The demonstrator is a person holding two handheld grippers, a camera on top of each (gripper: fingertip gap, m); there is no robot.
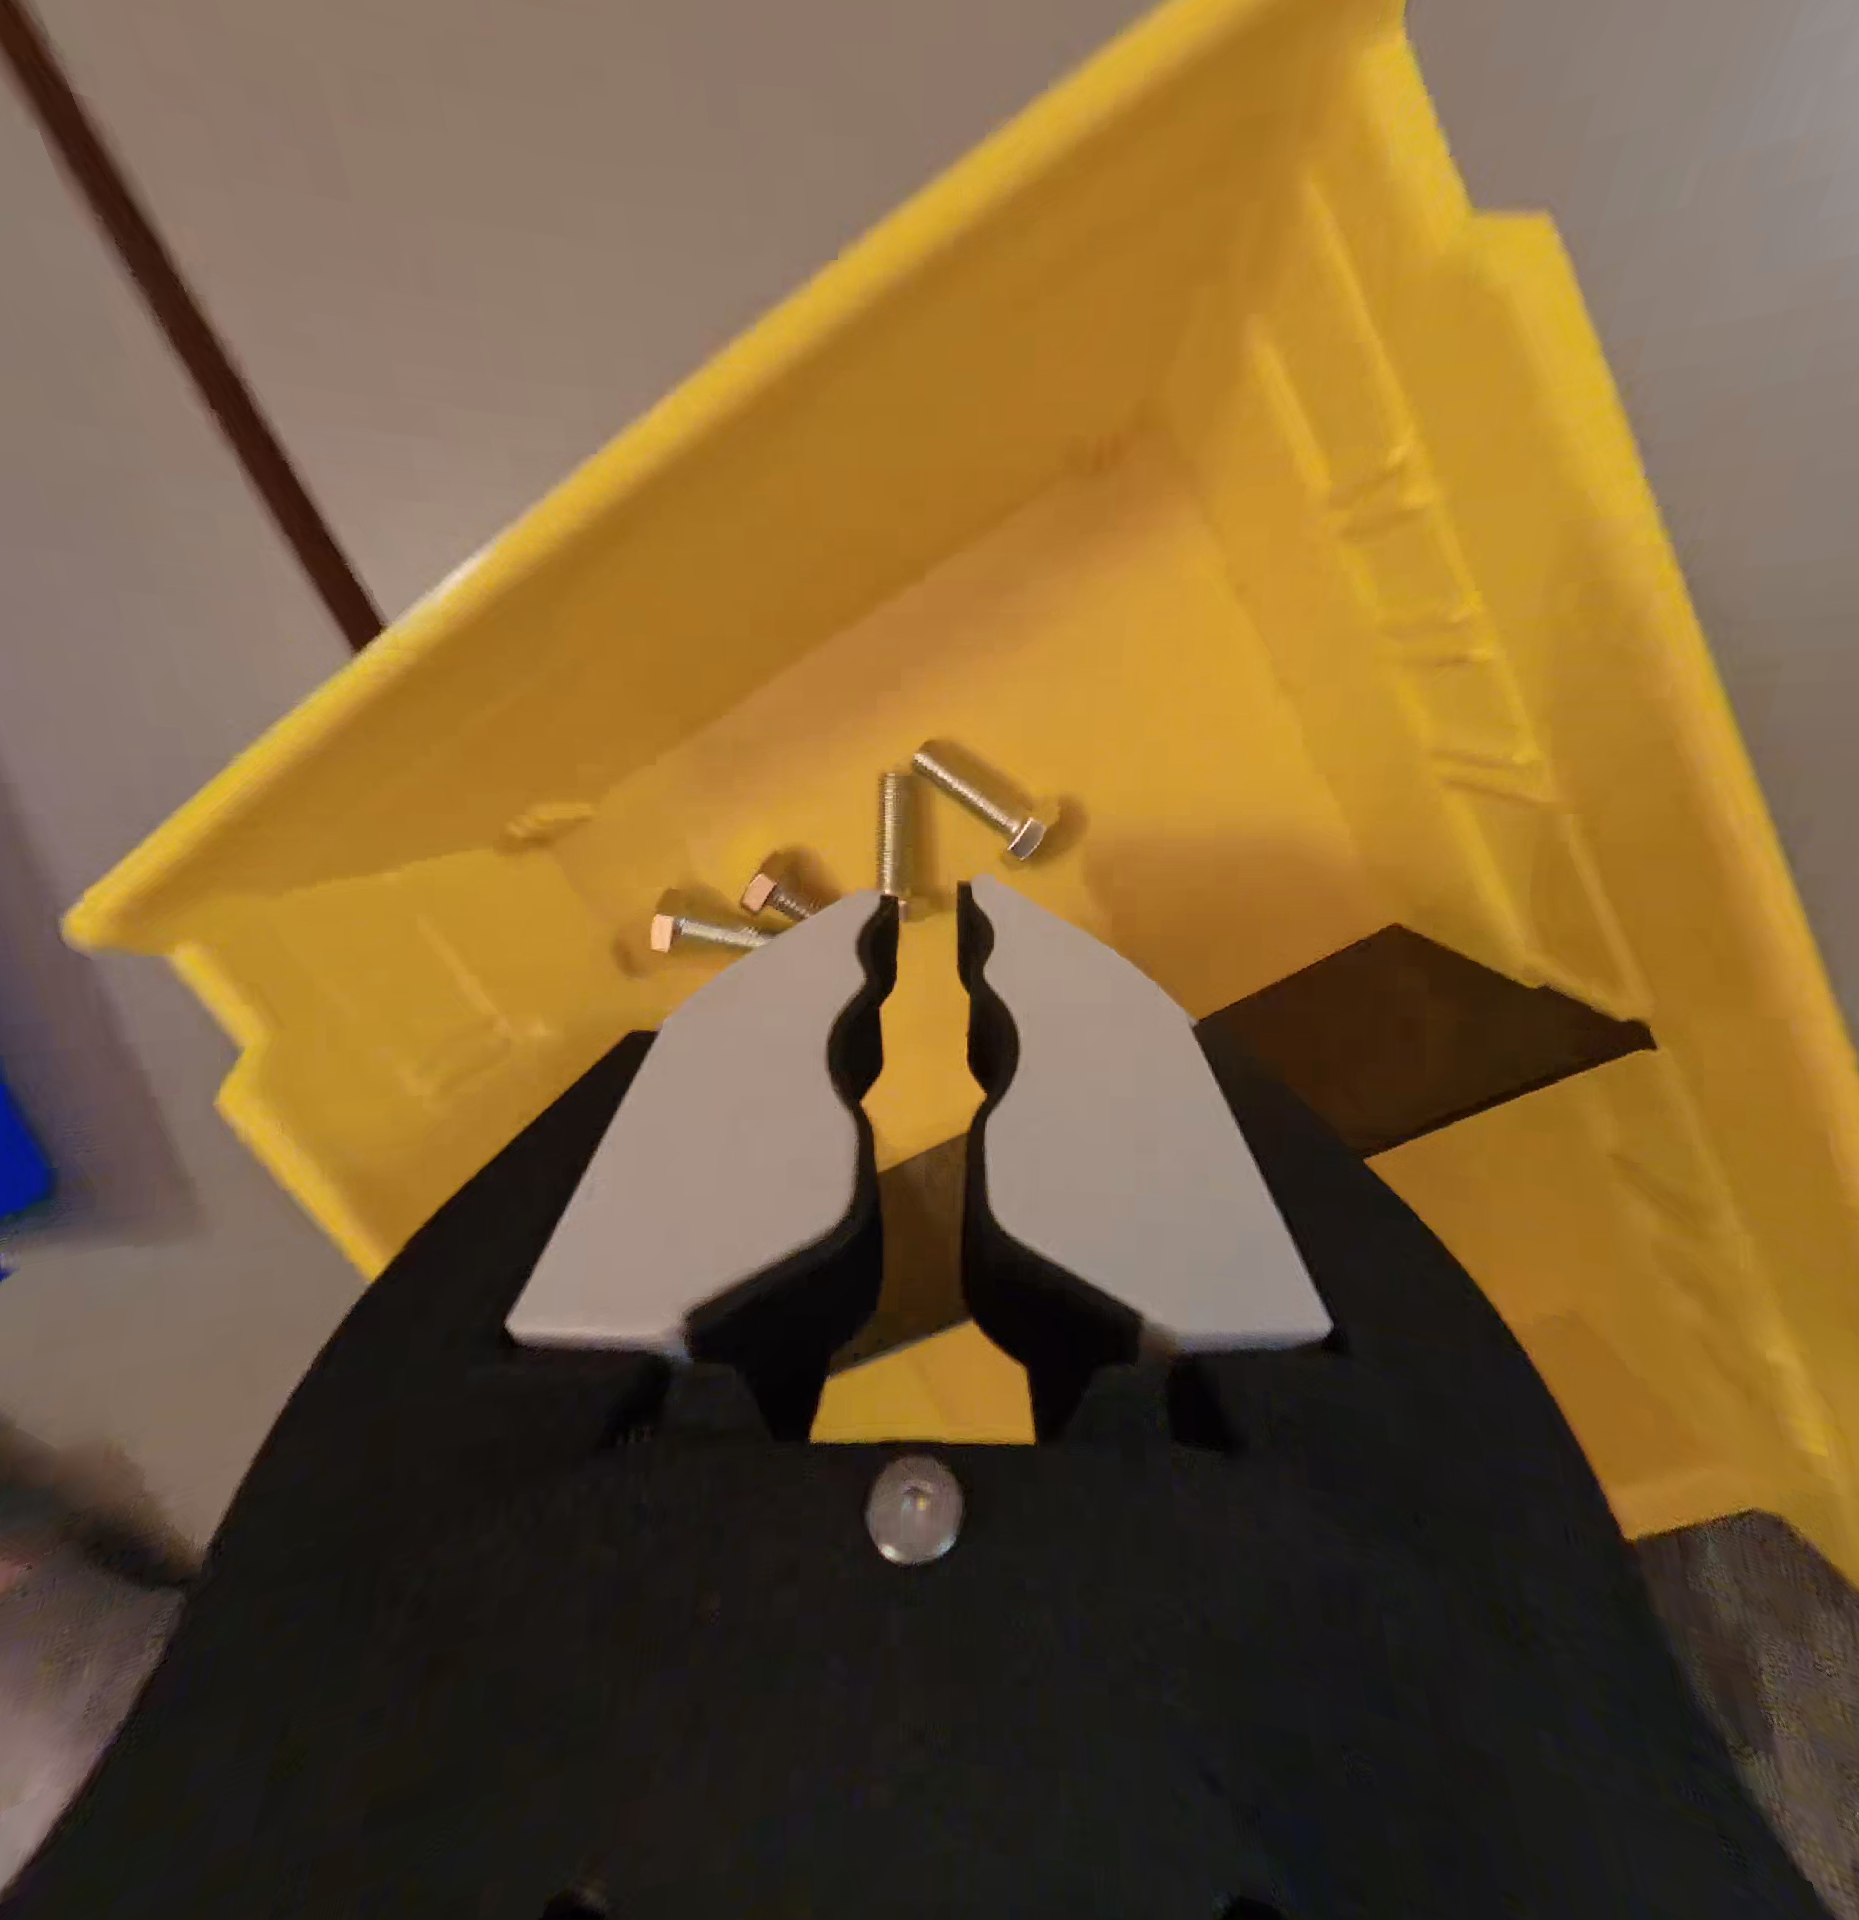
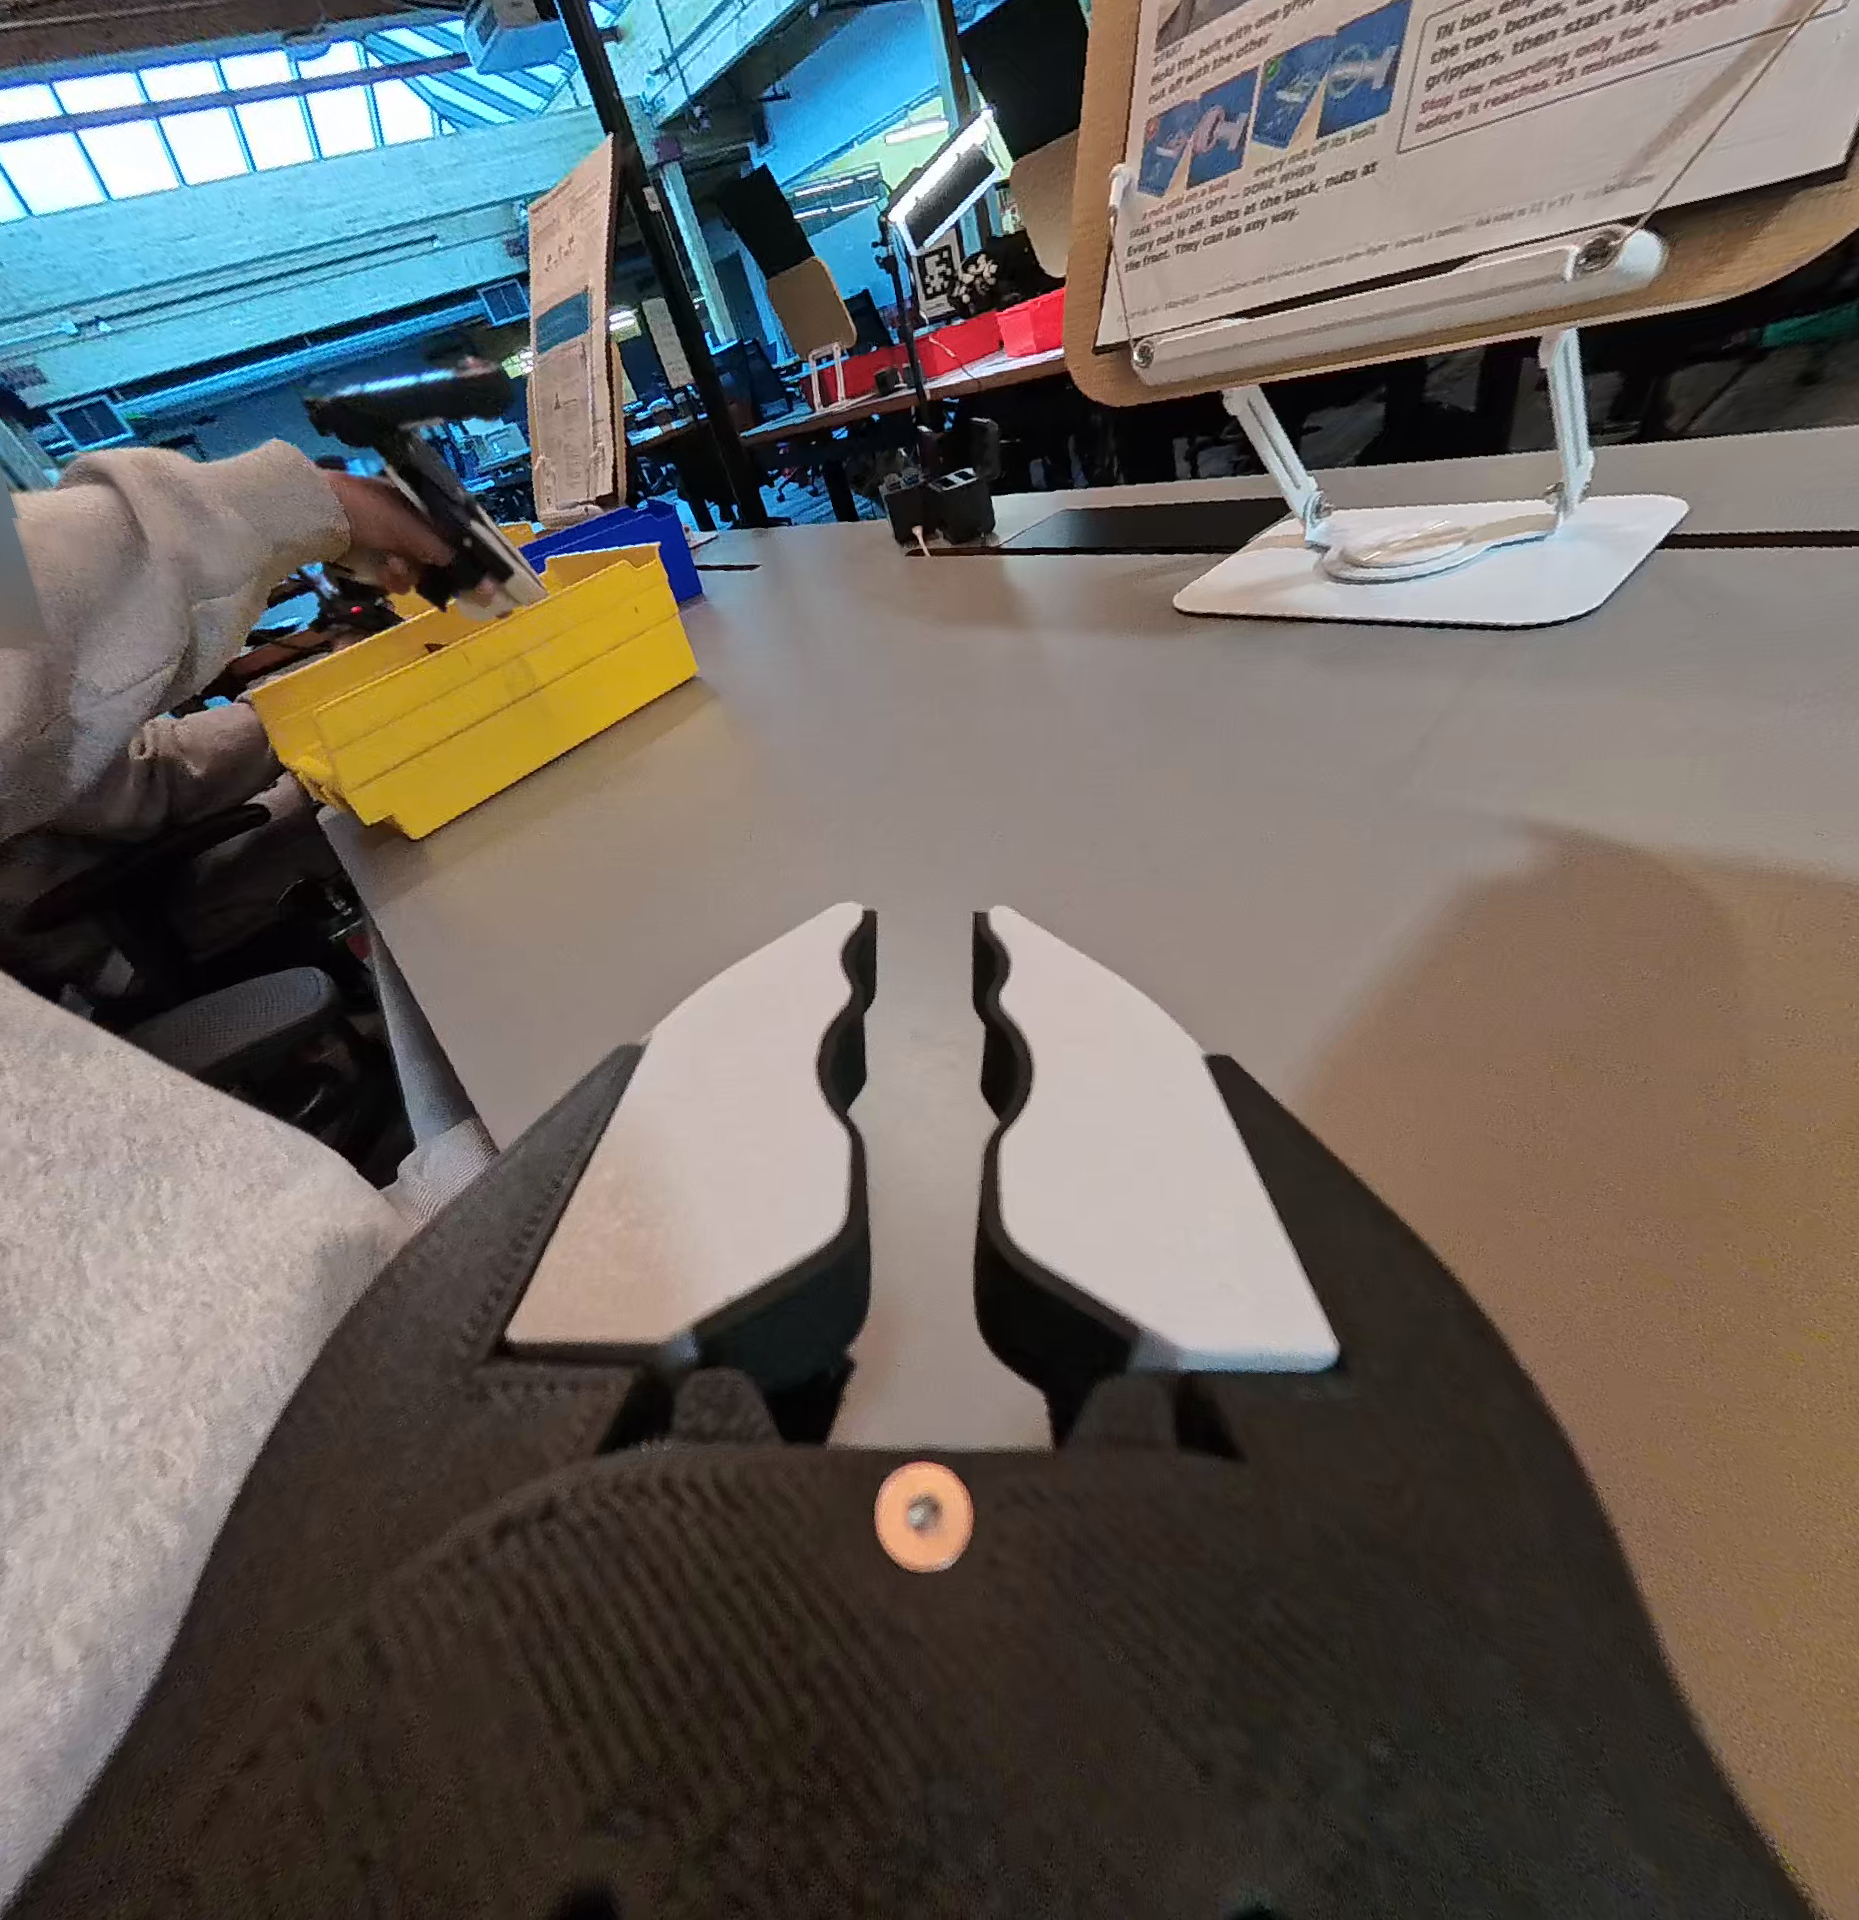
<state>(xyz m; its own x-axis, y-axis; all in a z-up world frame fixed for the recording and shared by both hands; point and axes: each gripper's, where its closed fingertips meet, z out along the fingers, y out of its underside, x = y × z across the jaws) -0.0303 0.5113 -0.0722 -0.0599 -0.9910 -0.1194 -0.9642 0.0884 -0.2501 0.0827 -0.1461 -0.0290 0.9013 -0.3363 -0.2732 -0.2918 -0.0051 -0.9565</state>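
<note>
Left hand-held gripper [image 1: 927,902] is reaching down into the yellow bin [image 1: 821,540], jaws standing at a narrow gap, nothing clamped between them. Its left fingertip is sitting right at the lower end of an upright-pointing bolt [image 1: 893,836]; whether it is touching, cannot tell. Two more bolts are lying just to the left of the tips, a long one [image 1: 701,932] and a short-looking one [image 1: 777,896] partly hidden by the finger, and another bolt [image 1: 982,800] is lying just beyond to the right. That is four hex bolts counted, all on the bin floor, all silver, close together. A dark divider plate [image 1: 1424,1029] is standing in the bin to the right of the gripper.

Right hand-held gripper [image 2: 923,914] is hovering low over the bare grey counter [image 2: 1112,748], jaws narrowly apart, holding nothing, well apart from the bin. From this view one yellow bin, one blue bin [image 2: 634,540] behind it, one white document stand [image 2: 1424,551] with an instruction sheet.

Risk, as a judgement: the bolts are bunched, so the tips closing may catch two at once or nudge one aside; smooth round threads could roll or slip out of a shallow end pinch; the view is motion-blurred, so aim may be off.
</note>
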